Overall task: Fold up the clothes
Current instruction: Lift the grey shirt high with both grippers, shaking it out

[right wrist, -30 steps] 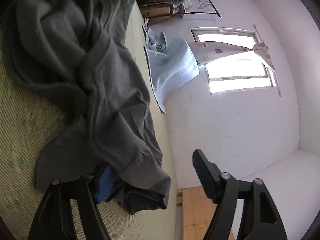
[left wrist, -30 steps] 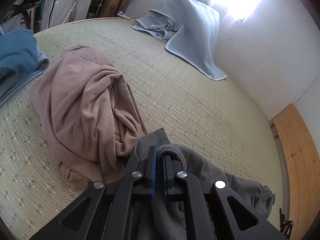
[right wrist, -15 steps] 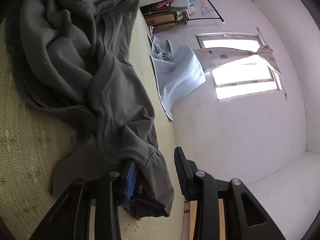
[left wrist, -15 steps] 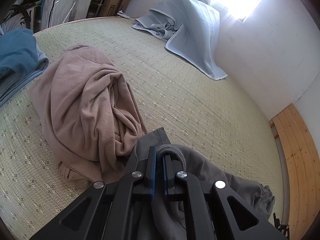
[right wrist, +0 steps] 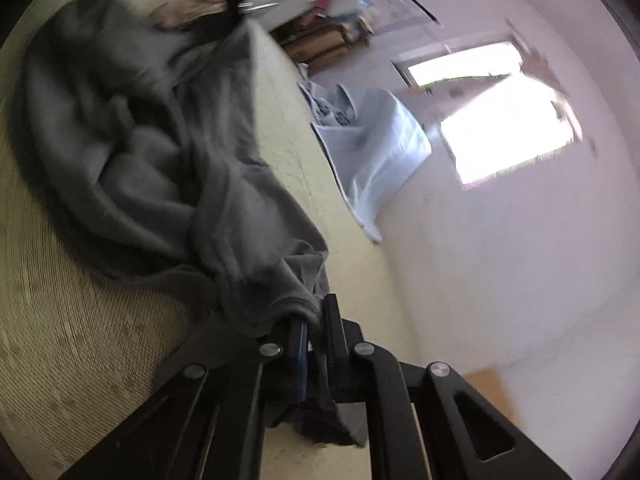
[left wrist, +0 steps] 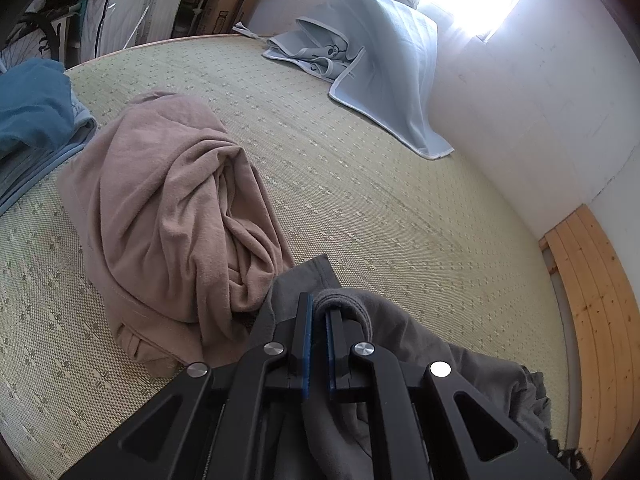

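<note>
A dark grey garment [left wrist: 424, 344] lies crumpled on the woven green mat [left wrist: 360, 208]. My left gripper [left wrist: 318, 308] is shut on a rolled hem of it near the bottom of the left wrist view. In the right wrist view the same grey garment [right wrist: 160, 152] spreads up and to the left, blurred. My right gripper [right wrist: 314, 316] is shut on another edge of the cloth, which bunches between the pads and hangs below them.
A crumpled beige garment [left wrist: 172, 216] lies just left of the grey one. Blue clothes [left wrist: 32, 120] sit at the far left. A pale blue blanket [left wrist: 380, 60] leans on the white wall. Wooden slats [left wrist: 596, 312] edge the mat on the right.
The right gripper's jaws closed from wide apart onto the grey garment's edge, and that hand rolled and lifted a little. The left gripper kept its grip and stayed put.
</note>
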Motion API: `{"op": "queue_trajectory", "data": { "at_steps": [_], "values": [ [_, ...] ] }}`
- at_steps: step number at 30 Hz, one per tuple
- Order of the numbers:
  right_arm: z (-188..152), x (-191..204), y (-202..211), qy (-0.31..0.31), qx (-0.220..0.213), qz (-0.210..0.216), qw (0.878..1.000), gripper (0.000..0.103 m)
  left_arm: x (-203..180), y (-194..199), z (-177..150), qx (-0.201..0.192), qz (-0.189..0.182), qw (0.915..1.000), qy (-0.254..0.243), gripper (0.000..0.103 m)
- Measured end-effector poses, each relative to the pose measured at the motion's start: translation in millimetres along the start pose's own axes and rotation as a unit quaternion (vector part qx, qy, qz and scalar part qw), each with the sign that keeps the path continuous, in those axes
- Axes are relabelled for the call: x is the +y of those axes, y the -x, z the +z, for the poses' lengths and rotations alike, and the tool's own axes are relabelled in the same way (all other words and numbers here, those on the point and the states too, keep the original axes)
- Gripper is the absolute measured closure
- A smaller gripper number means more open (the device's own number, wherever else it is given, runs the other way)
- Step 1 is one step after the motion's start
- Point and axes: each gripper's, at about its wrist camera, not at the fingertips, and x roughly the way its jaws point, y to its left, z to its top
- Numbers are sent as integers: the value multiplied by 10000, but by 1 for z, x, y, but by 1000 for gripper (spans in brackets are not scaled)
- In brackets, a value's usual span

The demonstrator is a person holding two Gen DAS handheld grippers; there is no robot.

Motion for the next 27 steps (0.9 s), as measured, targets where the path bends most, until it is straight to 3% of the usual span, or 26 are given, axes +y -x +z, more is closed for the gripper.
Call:
{"op": "queue_trajectory", "data": {
  "at_steps": [5, 11, 15, 21, 27],
  "values": [
    [-7, -48, -4, -1344, 194, 292, 9903, 99, -1, 0, 0, -27, 6, 10000, -83, 98],
    [-23, -107, 1, -2720, 206, 349, 9614, 99, -2, 7, 0, -130, 9, 9998, -176, 98],
    [-36, -145, 10, -3529, 146, 223, 9353, 99, -6, 18, 2, -289, -106, 9991, -276, 98],
    [-45, -187, 28, -4317, -41, 119, 9019, 99, -24, 50, 4, -709, -290, 9942, -752, 98],
    [-41, -210, 58, -4619, -155, -64, 8868, 99, -45, 115, -4, -1414, -345, 9783, -1476, 99]
  ]
}}
